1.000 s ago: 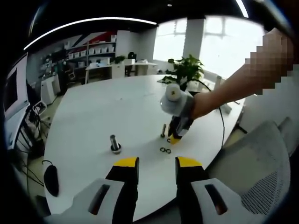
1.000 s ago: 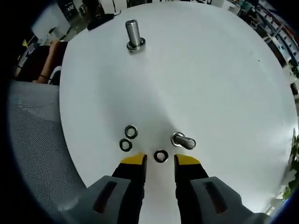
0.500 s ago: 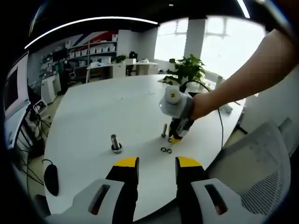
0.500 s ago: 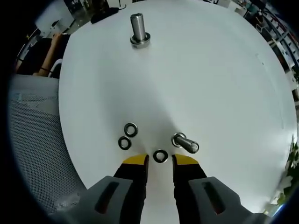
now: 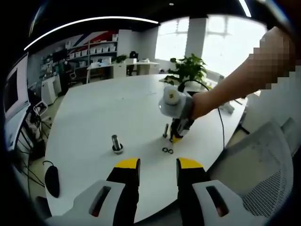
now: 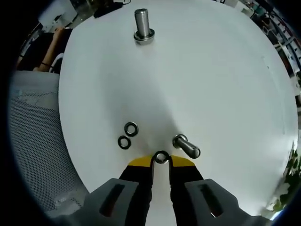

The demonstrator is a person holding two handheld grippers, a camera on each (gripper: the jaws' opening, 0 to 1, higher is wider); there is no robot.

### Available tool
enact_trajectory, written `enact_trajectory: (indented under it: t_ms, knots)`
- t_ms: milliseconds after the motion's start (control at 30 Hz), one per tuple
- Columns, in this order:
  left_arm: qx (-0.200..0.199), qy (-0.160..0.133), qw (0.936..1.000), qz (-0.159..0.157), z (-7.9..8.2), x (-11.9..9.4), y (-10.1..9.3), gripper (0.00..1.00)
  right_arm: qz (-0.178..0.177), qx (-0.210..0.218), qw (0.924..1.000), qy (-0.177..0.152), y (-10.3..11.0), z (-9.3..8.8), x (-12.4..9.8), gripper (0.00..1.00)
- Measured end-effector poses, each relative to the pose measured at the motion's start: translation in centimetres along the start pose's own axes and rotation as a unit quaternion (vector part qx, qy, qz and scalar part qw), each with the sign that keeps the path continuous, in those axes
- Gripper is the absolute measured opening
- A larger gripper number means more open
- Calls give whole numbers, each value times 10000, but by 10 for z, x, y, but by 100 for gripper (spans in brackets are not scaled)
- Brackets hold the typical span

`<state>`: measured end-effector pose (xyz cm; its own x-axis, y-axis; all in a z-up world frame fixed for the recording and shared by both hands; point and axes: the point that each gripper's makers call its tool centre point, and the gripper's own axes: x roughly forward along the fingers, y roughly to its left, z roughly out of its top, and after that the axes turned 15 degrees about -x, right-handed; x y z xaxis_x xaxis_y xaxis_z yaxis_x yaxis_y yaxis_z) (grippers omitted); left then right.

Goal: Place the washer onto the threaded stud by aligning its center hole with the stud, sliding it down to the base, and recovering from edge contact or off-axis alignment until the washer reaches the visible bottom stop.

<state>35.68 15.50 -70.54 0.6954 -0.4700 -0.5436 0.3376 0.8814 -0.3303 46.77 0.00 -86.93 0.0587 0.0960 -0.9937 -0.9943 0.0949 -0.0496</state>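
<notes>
Right gripper view: right gripper (image 6: pixel 161 161) pinches a washer (image 6: pixel 161 157) on the white table (image 6: pixel 211 84), threaded stud (image 6: pixel 186 146) at 2 o'clock just beside it. Left gripper (image 5: pixel 157 165) hangs spread apart, holding nothing.

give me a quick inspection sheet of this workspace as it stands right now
surface: round white table, bare apart from the parts.
job's things: one washer sits at the right gripper tips; two spare washers lie together on the table; nearby stud and far stud both stand upright with no washer threaded on.
clutter: black mouse-like object at the table edge.
grippers: right fingers closed in around the washer; left gripper open, held back off the parts.
cables: black cable trailing from the right gripper.
surroundings: mesh chair, potted plant, shelving, windows.
</notes>
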Motion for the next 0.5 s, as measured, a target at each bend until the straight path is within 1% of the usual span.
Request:
enact_trajectory:
  t_ms: [67,200,267,333,400,500]
  knots:
    - [-2,-1,10000,-4,0,0,0,29,5,2,10000,42,0,0,0,15]
    - [18,7,10000,2,0,0,0,28,-10,149,9999,72,0,-1,-1,14]
    - [30,13,10000,13,-1,0,0,28,-41,225,9997,29,0,-1,-1,14]
    - [26,18,10000,18,-1,0,1,28,-91,141,9999,-36,1,-2,-1,14]
    - [23,4,10000,26,0,-1,1,28,-131,295,9993,-176,0,-2,-1,14]
    - [17,-4,10000,48,0,-1,2,28,-165,357,9988,-301,-1,-3,-2,14]
